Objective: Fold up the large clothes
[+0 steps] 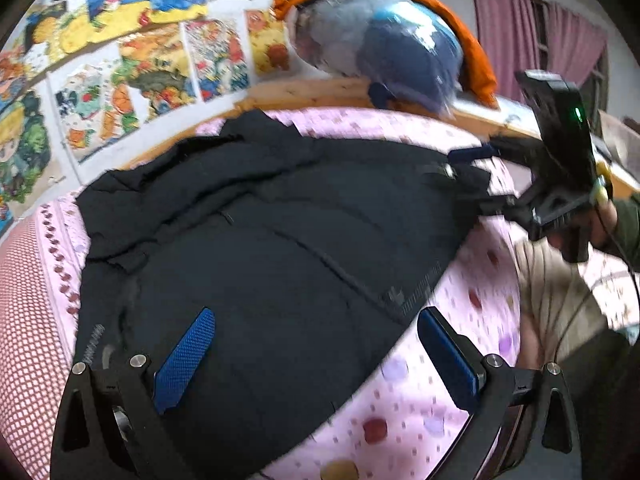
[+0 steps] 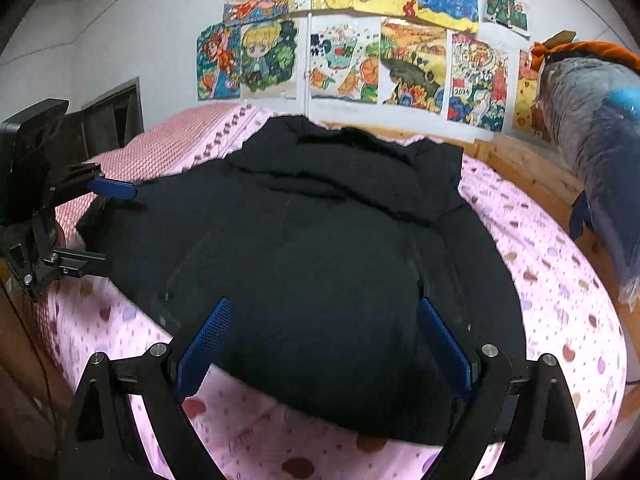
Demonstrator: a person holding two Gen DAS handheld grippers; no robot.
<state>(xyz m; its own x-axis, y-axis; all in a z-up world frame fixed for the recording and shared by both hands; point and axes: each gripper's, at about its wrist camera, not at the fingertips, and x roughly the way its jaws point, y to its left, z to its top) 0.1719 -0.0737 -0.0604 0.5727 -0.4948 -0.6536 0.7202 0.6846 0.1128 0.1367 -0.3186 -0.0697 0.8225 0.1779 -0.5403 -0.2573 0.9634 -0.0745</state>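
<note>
Bedsheet point(image 2: 552, 280) partly hidden under jacket point(image 2: 320, 240)

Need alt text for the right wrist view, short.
A black jacket lies spread on a pink patterned bedsheet, with the right gripper open above its near hem. The left gripper is open at the jacket's left edge; colourful drawings cover the wall behind.

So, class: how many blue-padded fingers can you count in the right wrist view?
3: two on the right gripper, over the black coat; one on the left gripper, far left, whose second pad is hidden.
</note>
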